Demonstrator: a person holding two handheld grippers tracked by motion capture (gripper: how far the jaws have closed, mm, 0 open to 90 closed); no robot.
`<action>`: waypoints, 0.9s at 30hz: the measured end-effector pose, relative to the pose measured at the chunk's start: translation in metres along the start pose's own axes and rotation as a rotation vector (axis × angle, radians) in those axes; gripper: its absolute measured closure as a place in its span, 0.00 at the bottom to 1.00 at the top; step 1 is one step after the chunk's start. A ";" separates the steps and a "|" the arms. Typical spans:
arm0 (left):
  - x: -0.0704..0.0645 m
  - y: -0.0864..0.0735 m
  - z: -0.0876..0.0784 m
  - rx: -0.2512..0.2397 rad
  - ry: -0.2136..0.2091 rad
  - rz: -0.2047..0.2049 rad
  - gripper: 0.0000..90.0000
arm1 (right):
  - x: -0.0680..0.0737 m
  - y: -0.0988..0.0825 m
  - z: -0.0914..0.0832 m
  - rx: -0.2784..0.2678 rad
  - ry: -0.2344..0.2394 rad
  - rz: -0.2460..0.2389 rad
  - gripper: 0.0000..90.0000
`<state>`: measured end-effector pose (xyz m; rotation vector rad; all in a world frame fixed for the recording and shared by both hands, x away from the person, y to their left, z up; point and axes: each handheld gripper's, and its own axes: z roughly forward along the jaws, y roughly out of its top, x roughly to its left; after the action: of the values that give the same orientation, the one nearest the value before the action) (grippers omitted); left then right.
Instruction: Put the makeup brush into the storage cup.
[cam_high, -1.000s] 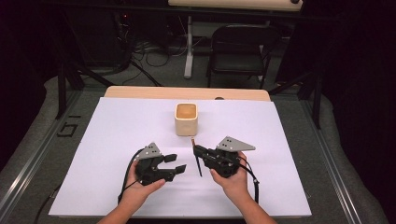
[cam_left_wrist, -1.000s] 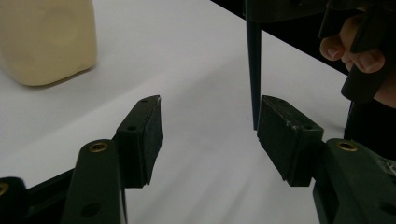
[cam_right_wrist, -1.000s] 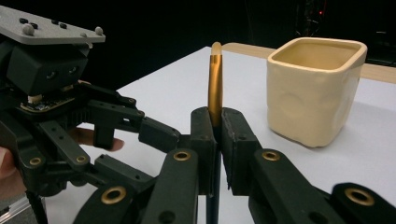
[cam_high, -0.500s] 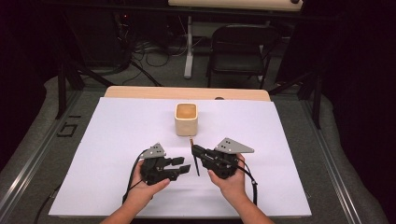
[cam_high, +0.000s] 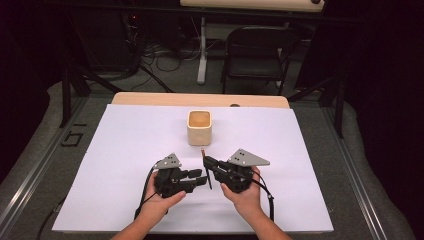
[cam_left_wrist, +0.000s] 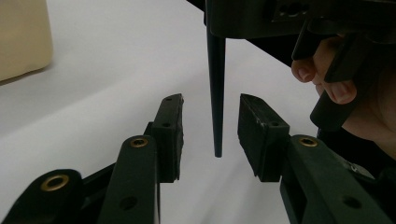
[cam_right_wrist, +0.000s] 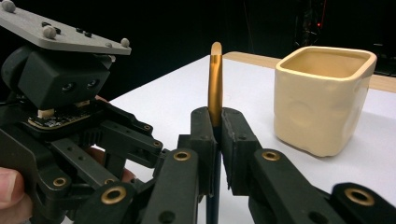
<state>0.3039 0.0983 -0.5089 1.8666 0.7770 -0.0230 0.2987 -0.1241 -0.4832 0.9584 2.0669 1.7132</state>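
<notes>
**Two grippers, one brush, one cup**

One cream square ceramic cup sits on the white sheet-covered table, beyond both hands. One thin black-handled brush with a gold ferrule. Right gripper is clamped on the brush, jaws pressed tight around the shaft. Left gripper has jaws apart, the brush's pointed black end hanging between them, touching neither. Right gripper view shows the gold tip upright beside the cup; left gripper view shows the lower handle. Cup's inside looks empty from the high view.
</notes>
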 end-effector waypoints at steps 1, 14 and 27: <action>0.000 0.000 0.000 0.001 0.000 0.000 0.68 | 0.000 0.000 0.000 0.001 0.000 -0.004 0.93; 0.001 0.001 0.003 -0.010 -0.006 -0.041 0.75 | 0.003 -0.001 0.001 0.003 0.009 -0.014 0.93; 0.001 -0.001 0.005 -0.010 -0.021 -0.064 0.82 | 0.007 -0.003 0.004 0.025 0.016 -0.035 0.93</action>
<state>0.3062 0.0943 -0.5121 1.8292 0.8210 -0.0786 0.2951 -0.1164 -0.4853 0.9128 2.1073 1.6875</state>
